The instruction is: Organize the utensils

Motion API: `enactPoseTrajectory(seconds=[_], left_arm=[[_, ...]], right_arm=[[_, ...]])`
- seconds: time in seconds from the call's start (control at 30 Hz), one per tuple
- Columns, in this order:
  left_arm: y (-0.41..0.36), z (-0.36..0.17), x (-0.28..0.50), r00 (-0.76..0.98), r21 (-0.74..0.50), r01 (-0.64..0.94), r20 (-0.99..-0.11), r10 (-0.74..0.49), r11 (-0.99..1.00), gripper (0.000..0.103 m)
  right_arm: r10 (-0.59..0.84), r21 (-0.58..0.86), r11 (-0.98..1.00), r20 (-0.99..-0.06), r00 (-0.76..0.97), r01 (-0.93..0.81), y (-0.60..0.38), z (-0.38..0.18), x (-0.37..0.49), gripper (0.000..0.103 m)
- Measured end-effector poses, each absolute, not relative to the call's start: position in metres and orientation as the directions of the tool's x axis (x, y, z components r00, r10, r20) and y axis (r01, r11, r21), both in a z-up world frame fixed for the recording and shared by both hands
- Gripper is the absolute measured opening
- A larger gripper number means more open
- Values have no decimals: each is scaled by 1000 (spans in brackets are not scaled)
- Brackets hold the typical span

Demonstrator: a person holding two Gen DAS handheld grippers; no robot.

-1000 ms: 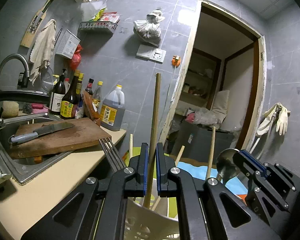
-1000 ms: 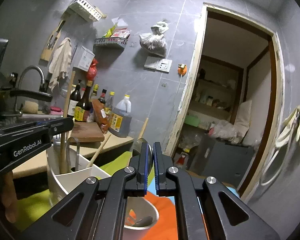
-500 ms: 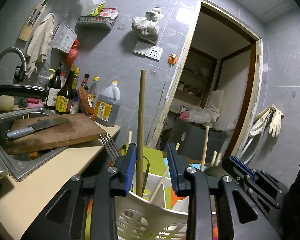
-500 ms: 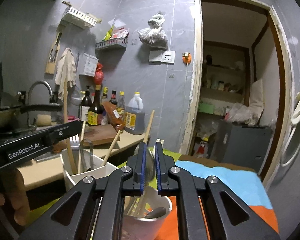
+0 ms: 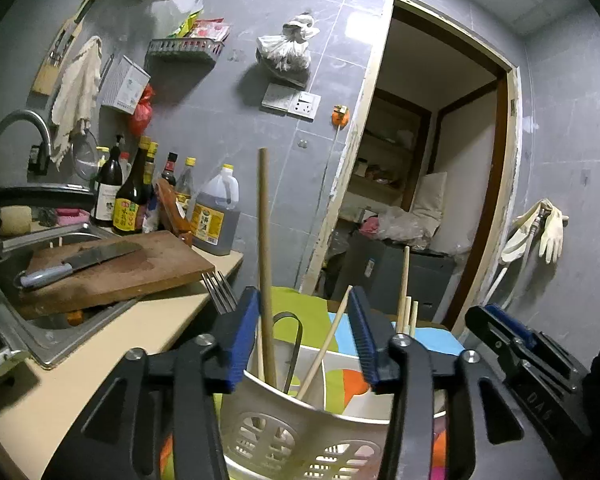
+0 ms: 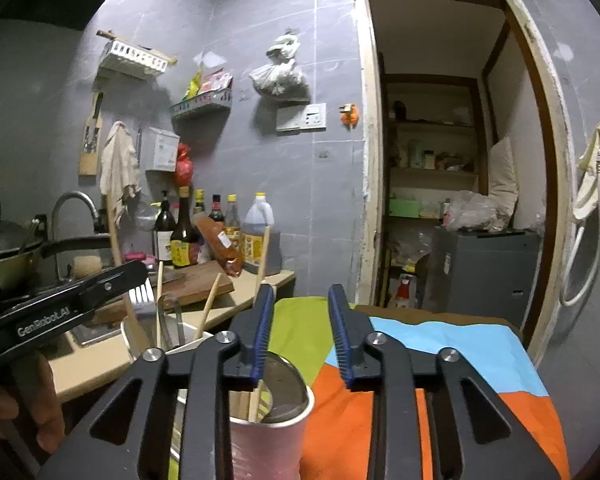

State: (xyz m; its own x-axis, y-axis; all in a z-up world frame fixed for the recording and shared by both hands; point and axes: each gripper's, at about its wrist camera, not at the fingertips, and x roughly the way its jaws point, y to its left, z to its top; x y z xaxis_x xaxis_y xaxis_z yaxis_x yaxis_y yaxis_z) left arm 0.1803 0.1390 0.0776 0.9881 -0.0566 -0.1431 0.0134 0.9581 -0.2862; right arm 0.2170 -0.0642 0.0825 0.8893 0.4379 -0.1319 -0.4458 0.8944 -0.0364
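Note:
My left gripper [image 5: 303, 336] is open above a white slotted utensil basket [image 5: 300, 436]. A long wooden stick [image 5: 265, 264] stands free in the basket beside my left finger, with chopsticks [image 5: 326, 344], a fork [image 5: 219, 292] and dark tongs [image 5: 294, 344]. My right gripper [image 6: 302, 330] is open above a pink cup [image 6: 272, 448] that holds a metal spoon [image 6: 282, 384] and a chopstick [image 6: 260, 308]. The basket [image 6: 140, 340] and left gripper [image 6: 60, 308] also show at the left of the right wrist view.
A cloth [image 6: 440, 360] of green, blue and orange covers the table. To the left is a counter [image 5: 100, 352] with a sink [image 5: 16, 320], a cutting board [image 5: 112, 268] with a knife [image 5: 76, 262], and bottles [image 5: 216, 216]. An open doorway [image 6: 452, 168] lies behind.
My left gripper opened and let go of the wooden stick, which now stands in the basket. My right gripper opened and released the spoon into the pink cup.

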Motion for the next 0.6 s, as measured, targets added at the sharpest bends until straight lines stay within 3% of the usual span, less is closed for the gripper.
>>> enactPoseTrajectory(seconds=[0.07,0.27,0.37,0.6], left_arm=[[137,79,178,988,-272,5,-150,-47,962,45],[129,83,170,984,-228,-15,-176,-26,974,56],[126,85,165,983,-217,-17,-184,-23,976,66],[117,89,151,980,-186,2,-196,-39,983,79]], right_arm=[[427,-30,901,-125,896,-434,-68,85,214,41],[398,0,916,-115,910,-401,-82,91,204,57],[382,13,924,-103,918,-383,-91,96,196,70],[333,22,943,-87,939,-332,-111,107,178,85]])
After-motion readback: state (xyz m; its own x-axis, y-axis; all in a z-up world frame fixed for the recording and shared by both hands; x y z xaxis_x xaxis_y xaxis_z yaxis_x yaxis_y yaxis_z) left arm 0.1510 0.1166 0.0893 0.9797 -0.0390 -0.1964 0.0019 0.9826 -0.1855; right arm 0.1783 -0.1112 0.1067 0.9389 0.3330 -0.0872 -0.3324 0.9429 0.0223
